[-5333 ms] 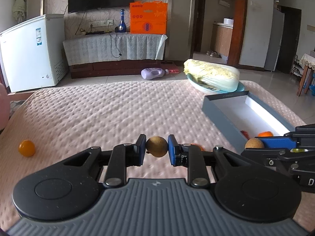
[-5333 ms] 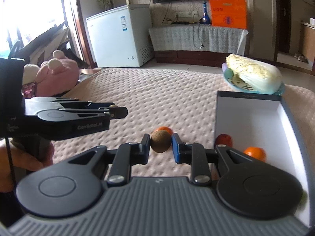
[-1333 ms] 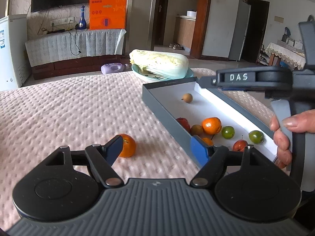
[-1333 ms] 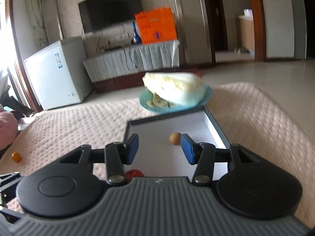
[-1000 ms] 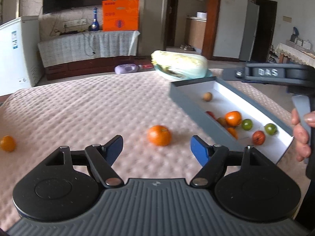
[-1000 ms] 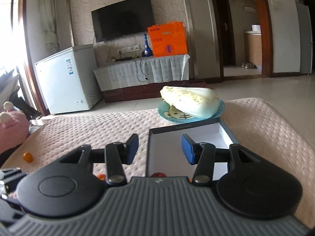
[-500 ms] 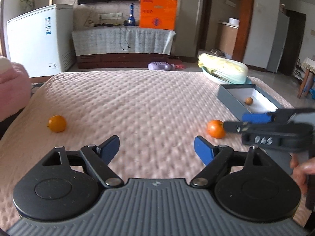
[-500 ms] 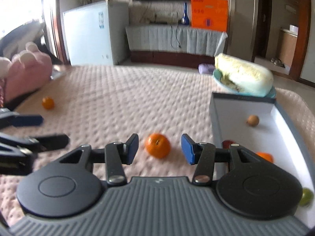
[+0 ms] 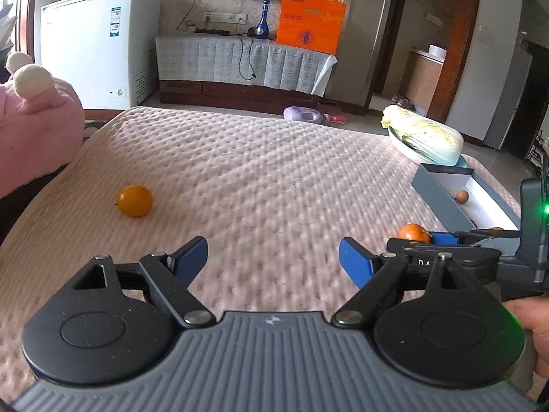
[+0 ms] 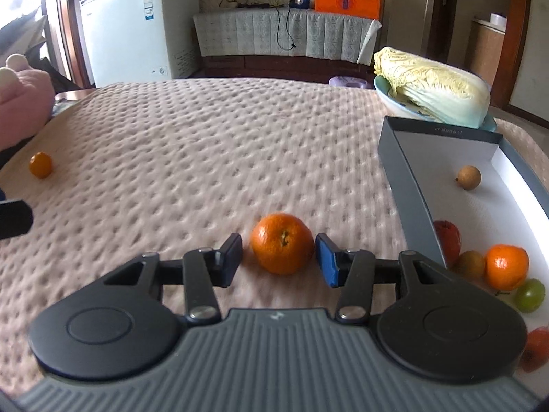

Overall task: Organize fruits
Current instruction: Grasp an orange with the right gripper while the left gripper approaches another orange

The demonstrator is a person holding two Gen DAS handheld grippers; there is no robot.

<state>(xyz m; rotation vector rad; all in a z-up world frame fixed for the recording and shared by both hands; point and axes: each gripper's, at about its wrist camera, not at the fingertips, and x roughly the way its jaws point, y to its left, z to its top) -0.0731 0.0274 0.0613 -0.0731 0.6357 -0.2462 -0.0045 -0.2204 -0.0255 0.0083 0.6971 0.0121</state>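
An orange (image 10: 282,243) lies on the pink quilted bed between the fingers of my right gripper (image 10: 278,256), which is open around it with small gaps on both sides. It also shows in the left wrist view (image 9: 413,233), beside my right gripper. A smaller orange (image 9: 135,200) lies at the left of the bed, also in the right wrist view (image 10: 40,164). My left gripper (image 9: 272,259) is open wide and empty, pointing at the bed's middle. The grey box (image 10: 403,175) on the right holds several fruits, among them a brown longan (image 10: 468,178).
A napa cabbage (image 10: 432,86) on a blue plate stands behind the box. A pink plush toy (image 9: 31,127) sits at the bed's left edge. Beyond the bed are a white freezer (image 9: 99,41) and a covered TV stand.
My right gripper has moved down and forward so the orange now sits between its fingers. My left gripper has swung left, bringing the smaller orange closer in view.
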